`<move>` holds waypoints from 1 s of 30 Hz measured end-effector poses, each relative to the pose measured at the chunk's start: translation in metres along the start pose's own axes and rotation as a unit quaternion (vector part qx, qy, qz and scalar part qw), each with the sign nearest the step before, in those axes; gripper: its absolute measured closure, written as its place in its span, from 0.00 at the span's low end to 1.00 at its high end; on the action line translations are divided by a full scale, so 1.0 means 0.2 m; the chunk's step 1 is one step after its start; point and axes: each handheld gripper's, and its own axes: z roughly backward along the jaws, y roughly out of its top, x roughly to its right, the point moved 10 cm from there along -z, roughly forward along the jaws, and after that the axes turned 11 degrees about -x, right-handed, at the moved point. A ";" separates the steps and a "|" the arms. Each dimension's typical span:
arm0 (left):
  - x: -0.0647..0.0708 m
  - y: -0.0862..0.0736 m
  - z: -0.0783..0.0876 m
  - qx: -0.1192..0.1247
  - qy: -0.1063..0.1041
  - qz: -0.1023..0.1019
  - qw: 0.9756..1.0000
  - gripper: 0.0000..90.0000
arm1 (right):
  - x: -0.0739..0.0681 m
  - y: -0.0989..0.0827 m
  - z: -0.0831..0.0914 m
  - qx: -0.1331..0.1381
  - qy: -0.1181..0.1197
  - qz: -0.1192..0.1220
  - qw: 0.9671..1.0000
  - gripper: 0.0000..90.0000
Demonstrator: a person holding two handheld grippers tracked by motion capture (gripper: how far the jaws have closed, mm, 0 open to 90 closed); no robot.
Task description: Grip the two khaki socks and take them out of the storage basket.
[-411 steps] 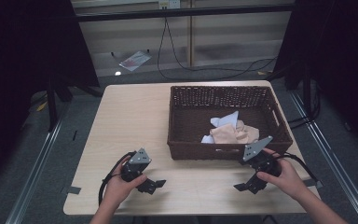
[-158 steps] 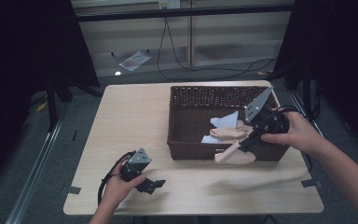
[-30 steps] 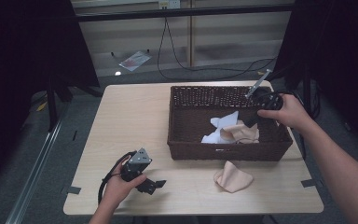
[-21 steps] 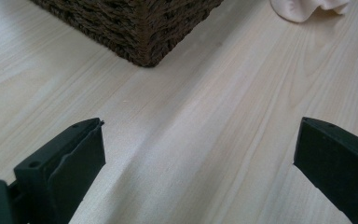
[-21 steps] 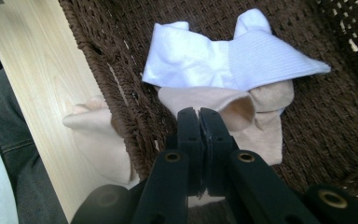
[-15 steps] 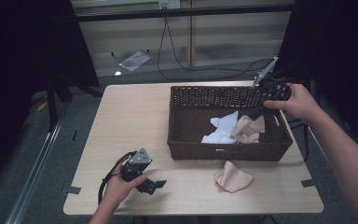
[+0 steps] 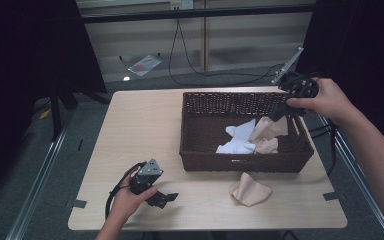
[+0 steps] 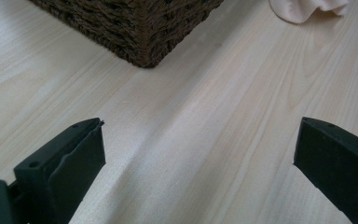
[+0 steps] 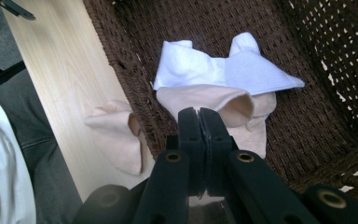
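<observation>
A dark wicker basket (image 7: 200, 145) stands on the right half of the wooden table (image 7: 140, 130). Inside it lie a white sock (image 7: 237, 140) and a beige sock (image 7: 270, 129). My right gripper (image 7: 279, 114) hangs over the basket's far right corner, shut on the top of that beige sock (image 9: 214, 100), which droops from the closed jaws. A second beige sock (image 7: 250, 190) lies on the table in front of the basket. My left gripper (image 7: 162, 197) rests near the table's front left, open, with bare wood between its jaws (image 8: 200, 123).
The basket's near corner (image 8: 140, 28) and the edge of the loose beige sock (image 8: 307, 9) lie ahead of the left gripper. Cables run along the floor beyond the table. A person's leg (image 9: 28, 154) is beside the table's edge.
My right gripper has risen over the basket's far right corner with its jaws shut, and the beige sock has come up with it. The left hand has stayed still.
</observation>
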 end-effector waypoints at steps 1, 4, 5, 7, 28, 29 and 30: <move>0.00 0.00 0.00 0.001 -0.001 0.000 1.000 0.02 | 0.00 0.00 0.01 -0.001 -0.001 0.002 1.000 0.99; 0.00 0.00 0.00 0.000 0.001 0.001 1.000 0.02 | -0.01 0.00 0.04 0.003 0.000 0.003 1.000 0.99; 0.00 0.00 0.00 0.000 0.001 0.001 1.000 0.02 | -0.02 0.00 0.05 0.004 0.000 0.004 1.000 0.99; 0.00 0.00 0.00 -0.001 0.001 -0.001 1.000 0.02 | -0.02 0.00 0.07 0.005 0.001 0.005 1.000 0.99; 0.01 0.00 -0.01 -0.003 -0.002 -0.006 1.000 0.02 | -0.11 -0.01 0.21 0.027 0.015 0.023 0.999 0.99; 0.01 0.00 -0.01 -0.002 -0.004 -0.005 1.000 0.02 | -0.12 -0.01 0.21 0.027 0.015 0.027 0.999 0.99; 0.01 0.00 -0.01 -0.004 -0.003 -0.006 1.000 0.02 | -0.13 0.00 0.22 0.031 0.017 0.026 0.999 0.99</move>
